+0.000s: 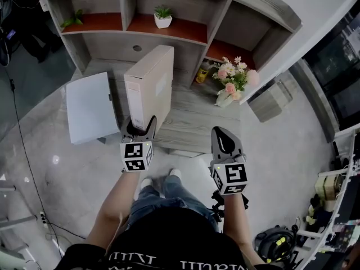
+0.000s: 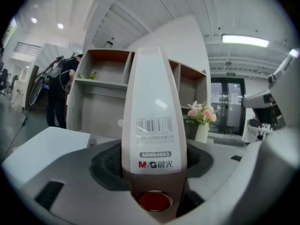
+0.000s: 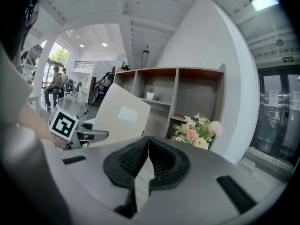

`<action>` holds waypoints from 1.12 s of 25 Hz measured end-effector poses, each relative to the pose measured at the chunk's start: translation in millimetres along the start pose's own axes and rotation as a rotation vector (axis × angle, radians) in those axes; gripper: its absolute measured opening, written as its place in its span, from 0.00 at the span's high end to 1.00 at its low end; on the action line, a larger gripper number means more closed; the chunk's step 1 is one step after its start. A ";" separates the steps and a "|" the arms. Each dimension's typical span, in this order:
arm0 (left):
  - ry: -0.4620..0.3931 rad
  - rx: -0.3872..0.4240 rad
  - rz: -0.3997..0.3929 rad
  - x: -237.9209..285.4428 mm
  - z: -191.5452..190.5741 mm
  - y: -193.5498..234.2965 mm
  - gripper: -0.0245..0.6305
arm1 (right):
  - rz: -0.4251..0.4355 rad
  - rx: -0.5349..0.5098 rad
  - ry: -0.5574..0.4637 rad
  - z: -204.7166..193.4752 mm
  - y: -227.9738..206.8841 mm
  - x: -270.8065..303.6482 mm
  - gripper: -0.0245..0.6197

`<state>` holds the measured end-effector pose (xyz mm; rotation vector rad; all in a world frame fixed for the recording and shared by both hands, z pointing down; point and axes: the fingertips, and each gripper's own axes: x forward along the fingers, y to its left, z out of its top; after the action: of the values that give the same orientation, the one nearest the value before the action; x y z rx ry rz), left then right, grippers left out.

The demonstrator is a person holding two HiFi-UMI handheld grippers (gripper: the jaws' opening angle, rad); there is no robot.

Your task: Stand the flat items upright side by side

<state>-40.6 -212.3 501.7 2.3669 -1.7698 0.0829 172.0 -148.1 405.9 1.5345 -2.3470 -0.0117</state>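
A beige file box (image 1: pixel 149 83) stands on edge on the grey desk (image 1: pixel 191 122), its labelled spine (image 2: pixel 153 125) facing me. My left gripper (image 1: pixel 136 129) is shut on the lower part of that spine, one jaw on each side of it. A pale grey-blue file box (image 1: pixel 90 107) lies flat just left of the beige one and also shows in the left gripper view as a pale slab (image 2: pixel 47 144). My right gripper (image 1: pixel 226 141) hovers over the desk's front right, shut with nothing between its jaws (image 3: pixel 147 142). From there the beige box (image 3: pixel 119 118) is seen to the left.
A grey shelf unit (image 1: pixel 169 27) with brown shelves backs the desk, with a small potted plant (image 1: pixel 163 17) on it. A vase of pink and white flowers (image 1: pixel 232 83) stands at the desk's right rear. People and bicycles are far off to the left.
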 end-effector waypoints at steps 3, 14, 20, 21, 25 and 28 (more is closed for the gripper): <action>0.075 0.110 -0.058 8.3 -16.6 -21.0 0.53 | 0.001 0.005 0.003 -2.0 0.1 0.9 0.94; 0.388 0.109 -0.018 22.9 -77.4 -30.1 0.52 | -0.009 0.017 0.016 -7.7 -4.8 -1.9 0.94; 0.361 0.117 -0.027 27.2 -84.7 -31.4 0.50 | -0.011 0.019 0.015 -6.4 -6.6 0.8 0.94; 0.356 0.119 -0.028 27.9 -84.2 -31.6 0.50 | -0.010 0.018 0.013 -5.7 -6.4 1.4 0.94; 0.307 0.136 -0.050 24.2 -76.4 -35.3 0.49 | -0.003 0.008 0.012 -3.6 -6.9 3.1 0.94; 0.255 0.162 -0.085 19.2 -61.8 -37.8 0.45 | -0.001 0.011 0.009 -2.7 -6.8 6.1 0.94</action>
<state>5.1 -208.9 561.0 2.4084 -1.5952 0.5099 176.6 -155.9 408.8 1.5374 -2.3434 0.0087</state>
